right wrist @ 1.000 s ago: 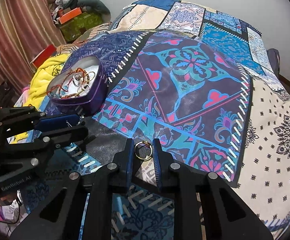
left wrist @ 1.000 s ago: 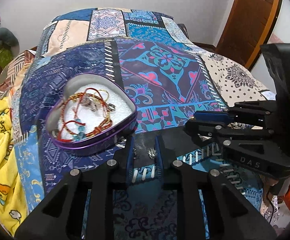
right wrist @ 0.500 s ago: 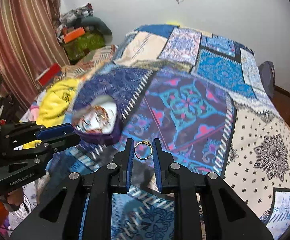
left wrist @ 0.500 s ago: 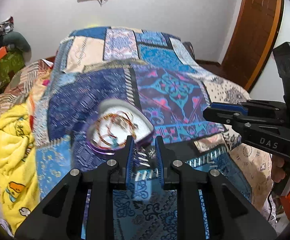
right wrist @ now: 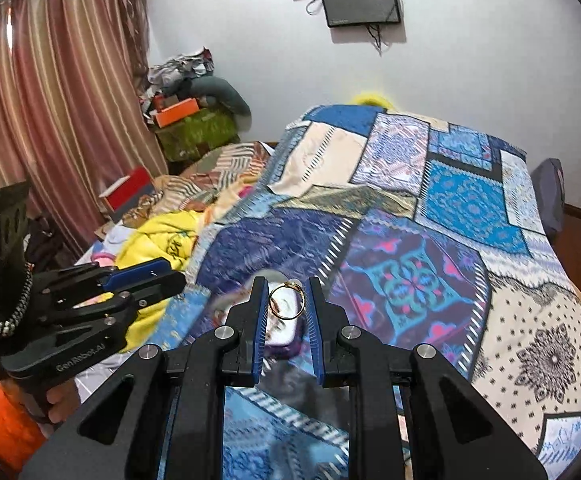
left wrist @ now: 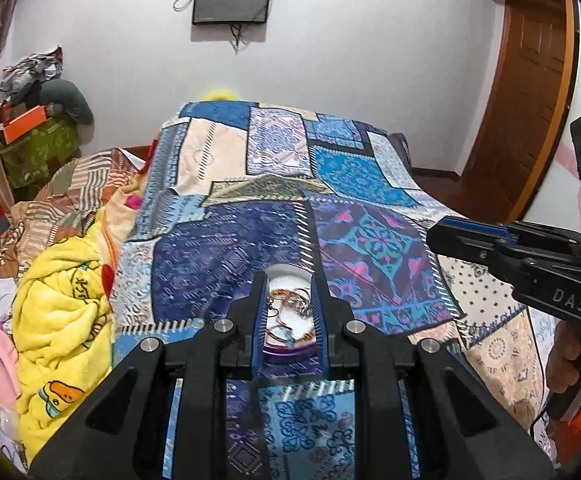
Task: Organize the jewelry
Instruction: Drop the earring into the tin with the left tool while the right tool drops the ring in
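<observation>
A purple heart-shaped tin (left wrist: 287,350) with a white lining and several red and gold bracelets lies on the patchwork bedspread (left wrist: 218,256). It shows through the gap of my left gripper (left wrist: 289,308), which hangs above it. That gripper is shut on a pair of small silver earrings (left wrist: 304,307). My right gripper (right wrist: 287,300) is shut on a thin gold ring (right wrist: 277,311), held upright across its blue pads. The tin (right wrist: 280,334) sits blurred behind that ring. Each gripper also shows from the side in the other view: the right gripper (left wrist: 434,236) and the left gripper (right wrist: 174,276).
A crumpled yellow blanket (left wrist: 62,320) and loose clothes lie along the bed's left side. Boxes and bags (right wrist: 186,124) are piled in the far left corner by the curtain (right wrist: 50,100). A wooden door (left wrist: 530,100) stands at the right. A hand (left wrist: 566,360) grips the right handle.
Both grippers have risen off the bedspread with their pieces held. The views have tipped up toward the wall, and the tin has slid from the left to behind the finger gaps.
</observation>
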A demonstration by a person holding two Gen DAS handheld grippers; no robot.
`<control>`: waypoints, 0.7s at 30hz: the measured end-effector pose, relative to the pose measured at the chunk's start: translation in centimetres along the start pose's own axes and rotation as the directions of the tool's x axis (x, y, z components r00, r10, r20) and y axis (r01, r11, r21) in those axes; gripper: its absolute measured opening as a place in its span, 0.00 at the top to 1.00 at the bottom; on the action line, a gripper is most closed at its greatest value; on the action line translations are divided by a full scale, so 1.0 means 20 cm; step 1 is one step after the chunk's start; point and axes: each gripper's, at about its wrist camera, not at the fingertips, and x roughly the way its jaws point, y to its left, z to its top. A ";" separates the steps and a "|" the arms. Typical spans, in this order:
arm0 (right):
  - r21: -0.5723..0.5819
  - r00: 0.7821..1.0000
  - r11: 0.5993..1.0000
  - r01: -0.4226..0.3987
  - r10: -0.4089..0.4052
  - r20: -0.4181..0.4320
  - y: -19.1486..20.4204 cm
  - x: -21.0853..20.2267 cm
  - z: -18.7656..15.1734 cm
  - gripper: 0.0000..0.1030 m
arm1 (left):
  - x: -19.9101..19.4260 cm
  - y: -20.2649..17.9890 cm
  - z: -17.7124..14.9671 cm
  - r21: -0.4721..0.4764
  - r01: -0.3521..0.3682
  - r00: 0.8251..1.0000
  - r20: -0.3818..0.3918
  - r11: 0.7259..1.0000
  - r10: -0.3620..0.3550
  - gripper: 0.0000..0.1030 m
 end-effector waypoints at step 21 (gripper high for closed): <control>0.019 0.990 0.998 -0.067 0.069 -0.125 0.03 0.35 -0.03 0.84 | 0.32 0.07 -0.12 -0.048 0.038 0.990 -0.136 0.998 -0.044 0.81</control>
